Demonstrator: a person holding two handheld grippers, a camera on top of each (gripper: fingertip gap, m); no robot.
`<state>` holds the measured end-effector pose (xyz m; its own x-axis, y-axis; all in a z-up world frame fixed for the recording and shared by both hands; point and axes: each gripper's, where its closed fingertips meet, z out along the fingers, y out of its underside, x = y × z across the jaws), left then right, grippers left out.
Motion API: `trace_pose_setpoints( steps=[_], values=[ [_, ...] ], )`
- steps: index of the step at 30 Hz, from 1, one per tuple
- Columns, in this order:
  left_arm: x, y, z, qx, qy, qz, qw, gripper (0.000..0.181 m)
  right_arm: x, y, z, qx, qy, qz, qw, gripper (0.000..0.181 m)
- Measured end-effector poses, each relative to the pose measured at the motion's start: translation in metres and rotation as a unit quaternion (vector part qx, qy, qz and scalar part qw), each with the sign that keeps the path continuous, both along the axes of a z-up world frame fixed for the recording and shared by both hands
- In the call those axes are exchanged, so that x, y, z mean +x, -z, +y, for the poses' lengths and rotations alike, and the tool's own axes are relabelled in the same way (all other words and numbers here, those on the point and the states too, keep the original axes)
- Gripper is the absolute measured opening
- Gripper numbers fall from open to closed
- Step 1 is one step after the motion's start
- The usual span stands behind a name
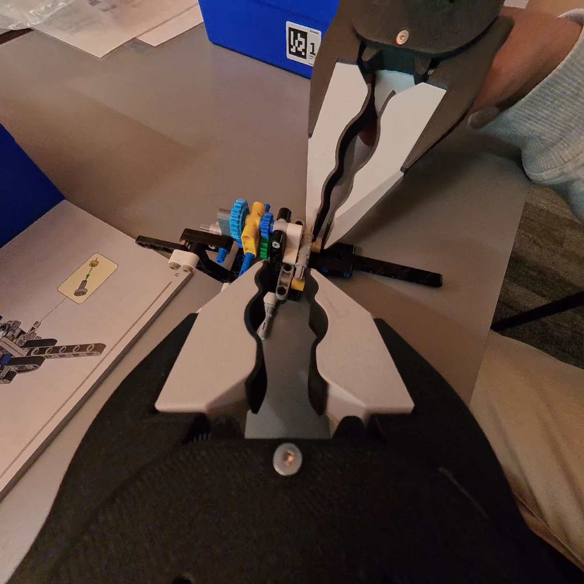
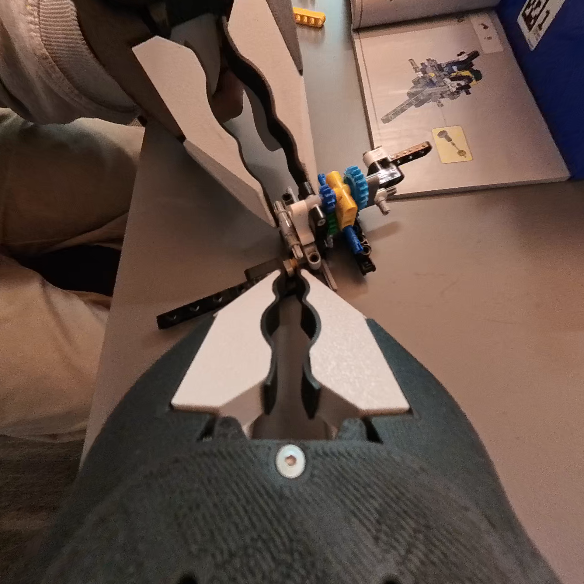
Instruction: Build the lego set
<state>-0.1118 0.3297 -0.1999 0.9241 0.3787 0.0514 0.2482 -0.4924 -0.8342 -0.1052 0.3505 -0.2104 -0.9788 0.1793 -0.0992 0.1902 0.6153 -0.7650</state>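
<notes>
The lego assembly of blue gears, a yellow connector, a green gear and white and black parts rests on the grey table, with a long black beam sticking out. My left gripper is shut on the assembly's near end. My right gripper comes down from above, its tips shut on a small tan piece pressed against the assembly's side. In the right wrist view my right gripper holds that tan piece against the assembly, and the left gripper grips it from the upper left.
An open instruction booklet lies left of the assembly and also shows in the right wrist view. A blue box stands behind. Loose papers lie far left. A yellow beam lies farther off. The table edge and the person's lap are on the right. My two grippers' fingertips are within a few centimetres of each other.
</notes>
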Motion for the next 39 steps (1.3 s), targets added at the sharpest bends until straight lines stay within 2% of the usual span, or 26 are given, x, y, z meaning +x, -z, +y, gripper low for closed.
trace_pose_setpoints(
  steps=[6, 13, 18, 24, 39],
  values=[
    [0.000, 0.000, 0.000, 0.000, 0.000, 0.000, 1.000, 0.019, 0.001, -0.002, 0.005, -0.004, -0.002, 0.038, 0.999, 0.023],
    [0.000, 0.000, 0.000, 0.000, 0.001, 0.000, 1.000, 0.019, -0.006, -0.005, 0.003, -0.019, 0.005, 0.107, 0.994, 0.033],
    [0.000, 0.000, 0.000, 0.000, 0.002, -0.001, 1.000, 0.019, -0.008, -0.002, -0.001, -0.023, 0.000, 0.092, 0.995, 0.033],
    [0.001, 0.000, 0.000, 0.001, 0.003, -0.003, 1.000, 0.019, -0.008, -0.001, -0.003, -0.021, -0.010, 0.090, 0.996, 0.023],
    [0.001, 0.000, 0.000, 0.004, 0.005, -0.012, 1.000, 0.017, -0.008, -0.001, -0.004, -0.028, -0.008, 0.053, 0.998, 0.021]
  ],
)
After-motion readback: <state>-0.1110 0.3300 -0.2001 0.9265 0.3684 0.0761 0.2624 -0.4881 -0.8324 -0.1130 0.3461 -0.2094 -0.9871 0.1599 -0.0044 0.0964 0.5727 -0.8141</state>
